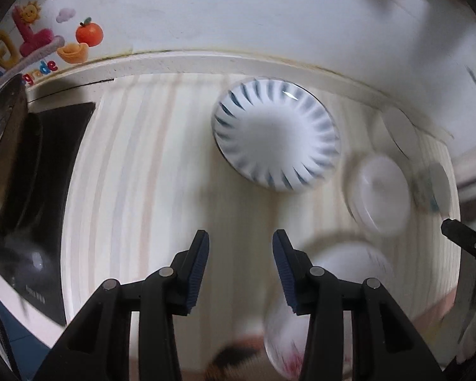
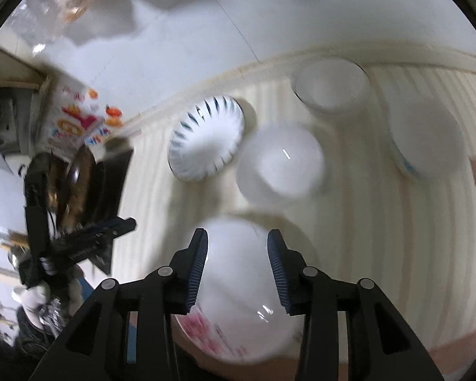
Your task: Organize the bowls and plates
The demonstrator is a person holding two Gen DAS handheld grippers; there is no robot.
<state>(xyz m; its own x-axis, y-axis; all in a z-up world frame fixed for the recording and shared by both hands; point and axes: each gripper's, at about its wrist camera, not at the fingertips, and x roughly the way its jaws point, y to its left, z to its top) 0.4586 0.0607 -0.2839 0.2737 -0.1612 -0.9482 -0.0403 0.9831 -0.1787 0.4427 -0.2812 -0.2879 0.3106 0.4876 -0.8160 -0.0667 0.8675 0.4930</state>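
Two grippers stand wide open, empty: left gripper (image 1: 240,241) short of the blue-striped white ceramic bowl (image 1: 276,135); right gripper (image 2: 237,241) over a blurred, apparently pink-flowered white plate (image 2: 238,289) on the pale striped mat (image 2: 380,222).

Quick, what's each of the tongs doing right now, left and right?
Left tongs: open, holding nothing.
Right tongs: open, empty, hovering over the pink-flowered plate.

On my left wrist view, a colourful poster (image 1: 38,31) on the wall shows part of a word in red letters that I read as "gnde"; its large fuzzy letters are cut off. Small print on the black appliance (image 1: 31,190) is too blurred to read.
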